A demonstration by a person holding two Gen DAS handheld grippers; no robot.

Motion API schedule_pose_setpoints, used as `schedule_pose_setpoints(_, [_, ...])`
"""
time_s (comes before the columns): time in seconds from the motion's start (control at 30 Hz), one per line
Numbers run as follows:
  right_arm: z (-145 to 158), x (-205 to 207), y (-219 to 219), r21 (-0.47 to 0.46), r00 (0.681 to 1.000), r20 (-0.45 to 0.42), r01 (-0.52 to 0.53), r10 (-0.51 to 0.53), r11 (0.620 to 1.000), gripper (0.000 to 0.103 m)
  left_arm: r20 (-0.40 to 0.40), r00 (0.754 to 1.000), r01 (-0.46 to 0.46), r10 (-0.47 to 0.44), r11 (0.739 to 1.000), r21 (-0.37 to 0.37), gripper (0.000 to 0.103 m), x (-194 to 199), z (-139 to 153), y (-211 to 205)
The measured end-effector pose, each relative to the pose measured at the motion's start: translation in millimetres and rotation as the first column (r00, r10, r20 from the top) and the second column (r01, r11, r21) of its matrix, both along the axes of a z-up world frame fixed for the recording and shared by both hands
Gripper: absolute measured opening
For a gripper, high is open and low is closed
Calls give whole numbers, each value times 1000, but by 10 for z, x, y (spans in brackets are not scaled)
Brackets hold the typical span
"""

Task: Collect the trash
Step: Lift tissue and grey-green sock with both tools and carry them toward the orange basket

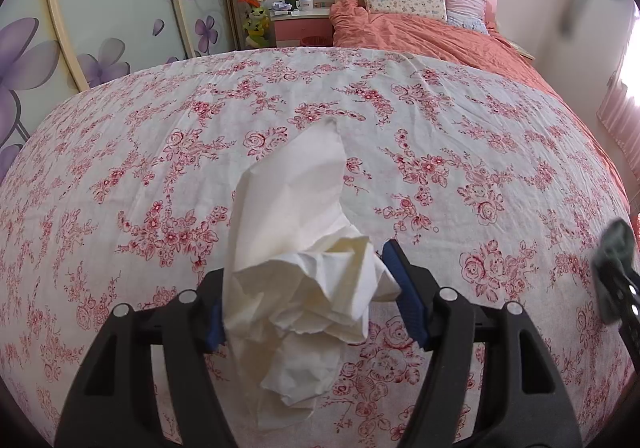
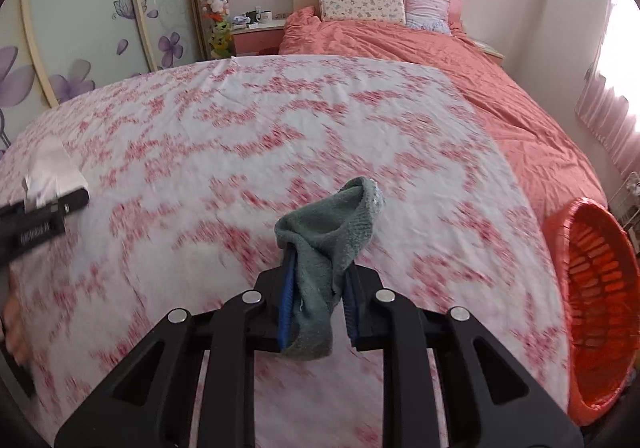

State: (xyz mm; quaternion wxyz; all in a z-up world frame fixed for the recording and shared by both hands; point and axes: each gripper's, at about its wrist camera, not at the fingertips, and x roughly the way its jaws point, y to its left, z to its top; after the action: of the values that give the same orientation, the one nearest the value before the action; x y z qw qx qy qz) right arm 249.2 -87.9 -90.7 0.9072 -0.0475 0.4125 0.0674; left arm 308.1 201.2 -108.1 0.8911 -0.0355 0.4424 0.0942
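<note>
Now our right tongs (image 2: 318, 304) grip the sock (image 2: 332, 232); left tongs (image 1: 316, 304), wide, surround tissue (image 1: 296, 248); we carry toward the basket (image 2: 600, 288), lower right.

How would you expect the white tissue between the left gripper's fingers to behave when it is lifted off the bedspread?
The white tissue looks crumpled and thin, so it would probably flop and drape rather than hold shape. It seems very light, likely needing little grip from the left gripper. Its torn-looking edges suggest it may rip if tugged against the floral bedspread.
</note>
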Motion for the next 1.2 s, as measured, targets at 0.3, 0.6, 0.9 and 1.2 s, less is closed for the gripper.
schedule_pose_setpoints(0.3, [-24, -23, -27, -12, 1000, -3, 0, 0, 1000, 21, -1, 1000, -2, 2, 1000, 1, 67, -10, 3, 10])
schedule_pose_setpoints(0.6, [-46, -10, -140, 59, 1000, -22, 4, -3, 998, 21, 11, 1000, 14, -13, 999, -32, 66, -85, 13, 57])
schedule_pose_setpoints(0.9, [-32, -51, -182, 93, 1000, -16, 1, 0, 996, 16, 11, 999, 33, -33, 999, -31, 51, -185, 62, -39])
schedule_pose_setpoints(1.2, [164, -231, -325, 144, 1000, 22, 2, -5, 990, 13, 38, 997, 71, -70, 997, -21, 48, -339, 263, -232])
